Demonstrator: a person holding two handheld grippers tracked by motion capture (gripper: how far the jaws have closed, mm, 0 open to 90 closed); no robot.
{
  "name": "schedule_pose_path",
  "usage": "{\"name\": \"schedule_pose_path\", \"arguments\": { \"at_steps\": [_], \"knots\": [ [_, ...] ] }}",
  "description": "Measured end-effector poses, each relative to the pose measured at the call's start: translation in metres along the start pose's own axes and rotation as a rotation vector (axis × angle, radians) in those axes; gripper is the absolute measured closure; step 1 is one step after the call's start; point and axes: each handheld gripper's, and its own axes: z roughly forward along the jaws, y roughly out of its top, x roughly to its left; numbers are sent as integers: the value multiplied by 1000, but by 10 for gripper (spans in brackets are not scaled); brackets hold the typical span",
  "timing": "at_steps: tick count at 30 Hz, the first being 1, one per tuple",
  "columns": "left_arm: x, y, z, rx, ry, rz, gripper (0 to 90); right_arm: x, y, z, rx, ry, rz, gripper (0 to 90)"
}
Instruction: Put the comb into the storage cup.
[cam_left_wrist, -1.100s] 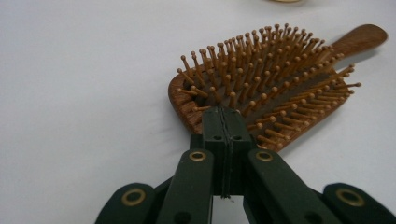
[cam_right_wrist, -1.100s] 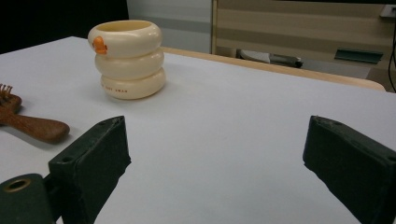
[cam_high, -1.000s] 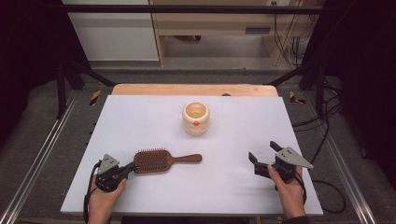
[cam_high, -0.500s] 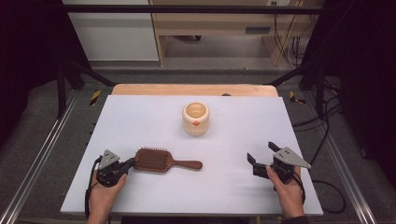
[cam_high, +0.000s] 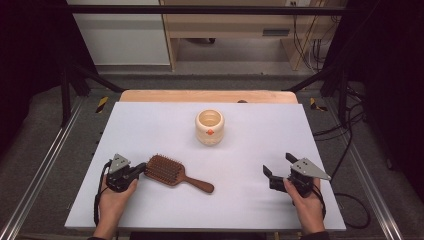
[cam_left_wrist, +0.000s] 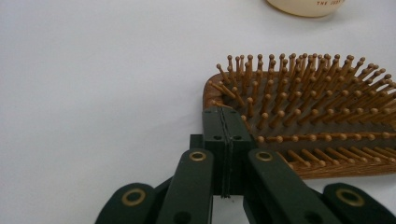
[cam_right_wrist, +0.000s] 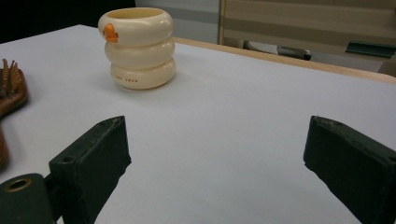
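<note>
The wooden hairbrush (cam_high: 176, 173) lies flat on the white table (cam_high: 150, 125), bristles up, near the person's left side, with its handle pointing toward the middle of the table. The left gripper (cam_high: 140, 168) has its jaws pressed tight together with nothing between them, and their tip touches the round end of the brush head, so it looks like a push and not a pick-up. The right gripper (cam_high: 276, 167) rests far off on the other side, jaws wide apart and empty. My guess is the work is at an early stage: the brush is not lifted and sits well apart from the cream cup (cam_high: 210, 127) in the middle of the table. The high view shows the whole layout and how far the brush is from the cup. The left gripper view shows the closed jaws right at the brush (cam_left_wrist: 308, 116) edge, and every little pin with a ball on top. The right gripper view shows the cup (cam_right_wrist: 137, 48) from the side: three stacked rings, a small orange mark near the rim, and tiny red letters too small to read.
</note>
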Motion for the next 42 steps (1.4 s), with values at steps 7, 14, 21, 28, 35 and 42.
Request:
{"name": "schedule_pose_path", "arguments": {
  "at_steps": [7, 14, 21, 28, 35, 42],
  "knots": [
    [3, 3, 4, 3, -11, 2, 900, 3, 0, 1, 13, 11, -5, 70],
    [3, 6, 7, 8, -17, 14, 900, 4, 0, 1, 15, 13, 1, 70],
    [1, 7, 8, 11, -26, 17, 900, 4, 1, 2, 16, 19, -7, 70],
    [-11, 9, 11, 17, -46, 43, 900, 5, 1, 2, 20, 24, -9, 70],
    [-31, 11, 15, 23, -67, 84, 900, 8, 1, 3, 32, 34, -8, 70],
    [-46, 13, 18, 25, -86, 113, 900, 12, 1, 4, 45, 47, -22, 68]
  ]
}}
